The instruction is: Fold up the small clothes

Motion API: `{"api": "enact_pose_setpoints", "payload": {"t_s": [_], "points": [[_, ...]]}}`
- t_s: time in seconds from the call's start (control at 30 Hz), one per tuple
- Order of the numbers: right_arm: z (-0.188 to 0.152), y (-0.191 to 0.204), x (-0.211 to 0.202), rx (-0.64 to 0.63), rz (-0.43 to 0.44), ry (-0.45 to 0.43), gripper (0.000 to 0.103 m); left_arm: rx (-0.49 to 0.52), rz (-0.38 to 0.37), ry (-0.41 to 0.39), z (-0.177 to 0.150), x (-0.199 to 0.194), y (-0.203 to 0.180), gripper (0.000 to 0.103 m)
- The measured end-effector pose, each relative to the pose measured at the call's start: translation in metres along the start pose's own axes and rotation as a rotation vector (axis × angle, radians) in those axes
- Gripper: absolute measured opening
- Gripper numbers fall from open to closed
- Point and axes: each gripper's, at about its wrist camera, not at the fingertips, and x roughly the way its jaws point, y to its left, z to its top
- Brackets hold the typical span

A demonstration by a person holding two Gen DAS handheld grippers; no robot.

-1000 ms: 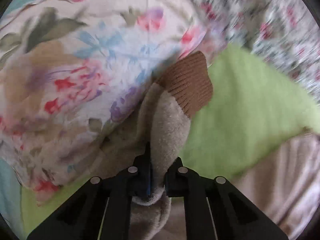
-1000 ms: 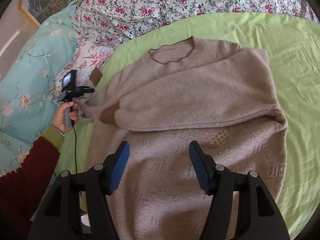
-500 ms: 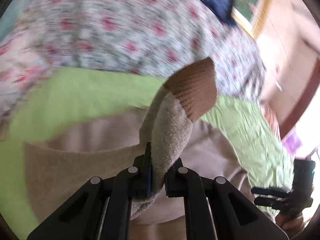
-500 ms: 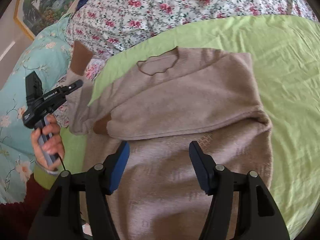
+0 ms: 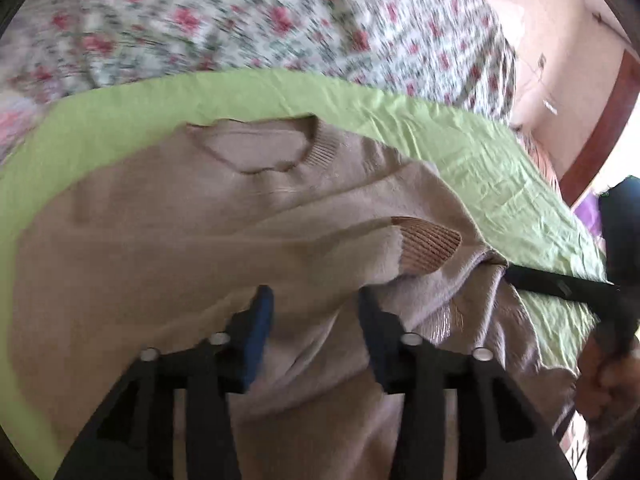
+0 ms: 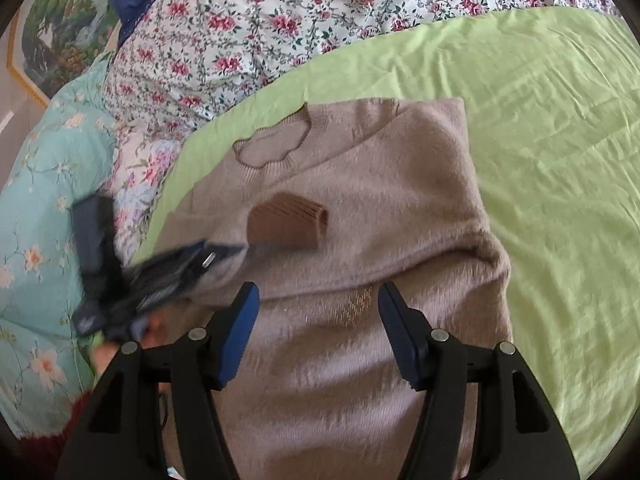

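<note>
A beige knit sweater [image 6: 380,208] lies flat on the green sheet [image 6: 552,120], collar [image 6: 272,148] toward the pillows. One sleeve is folded across the chest, and its brown ribbed cuff [image 6: 288,222] rests there. The other sleeve also lies across the chest. My left gripper [image 5: 316,304] hovers just behind the cuff [image 5: 428,244]. Its jaws are opening, with sleeve fabric under the gap but no pad pressing on it. In the right wrist view it shows as a blurred left gripper [image 6: 224,254]. My right gripper [image 6: 318,300] stands open over the sweater's body with nothing between its fingers.
A rose-print quilt [image 6: 248,40] is bunched behind the sweater. A teal floral duvet [image 6: 40,200] lies at the left, below a framed picture [image 6: 52,40]. A hand [image 5: 608,376] holds the right gripper at the sheet's right side, near a pink wall [image 5: 560,80].
My left gripper swung the sleeve from the left side over the sweater's chest, then opened and let it go. The cuff now lies on the chest. The right gripper drifted slightly and stayed open.
</note>
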Motion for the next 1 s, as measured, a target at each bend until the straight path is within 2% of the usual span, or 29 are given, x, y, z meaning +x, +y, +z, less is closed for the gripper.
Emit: {"api": "enact_pose_setpoints", "payload": {"t_s": [0.03, 0.1, 0.2, 0.3, 0.4, 0.43, 0.47, 0.5, 0.63, 0.7, 0.8, 0.9, 1.0], "points": [[0.004, -0.001, 0.005, 0.005, 0.006, 0.000, 0.063, -0.014, 0.021, -0.020, -0.009, -0.016, 0.008, 0.057], [0.010, -0.001, 0.017, 0.001, 0.010, 0.008, 0.063, -0.062, 0.092, -0.060, -0.024, -0.047, 0.030, 0.061], [0.018, 0.002, 0.042, -0.016, 0.005, 0.027, 0.063, -0.165, 0.221, -0.079, -0.050, -0.073, 0.072, 0.061], [0.023, 0.000, 0.064, -0.021, -0.028, 0.039, 0.063, -0.274, 0.323, -0.065, -0.074, -0.085, 0.117, 0.061], [0.027, 0.003, 0.079, -0.025, 0.035, 0.047, 0.063, -0.343, 0.373, -0.003, -0.087, -0.074, 0.149, 0.058], [0.027, 0.009, 0.080, -0.041, 0.062, 0.043, 0.053, -0.348, 0.371, 0.002, -0.088, -0.071, 0.153, 0.058], [0.029, 0.015, 0.079, -0.058, 0.084, 0.045, 0.020, -0.349, 0.372, 0.000, -0.087, -0.068, 0.155, 0.058], [0.030, 0.019, 0.075, -0.063, 0.102, 0.049, 0.008, -0.340, 0.386, -0.004, -0.086, -0.066, 0.154, 0.058], [0.043, 0.027, 0.019, -0.061, 0.149, -0.054, 0.008, -0.328, 0.428, -0.008, -0.077, -0.059, 0.152, 0.058], [0.048, 0.017, 0.002, -0.040, 0.100, -0.060, 0.008, -0.345, 0.443, -0.009, -0.073, -0.055, 0.153, 0.058], [0.046, -0.008, 0.020, -0.023, -0.054, 0.017, 0.008, -0.379, 0.470, -0.012, -0.068, -0.049, 0.153, 0.059], [0.042, -0.034, 0.038, 0.053, -0.075, 0.081, 0.008, -0.418, 0.471, -0.027, -0.068, -0.054, 0.157, 0.058], [0.043, -0.035, 0.024, 0.088, -0.042, 0.020, 0.008, -0.433, 0.454, -0.034, -0.071, -0.057, 0.161, 0.059]]}}
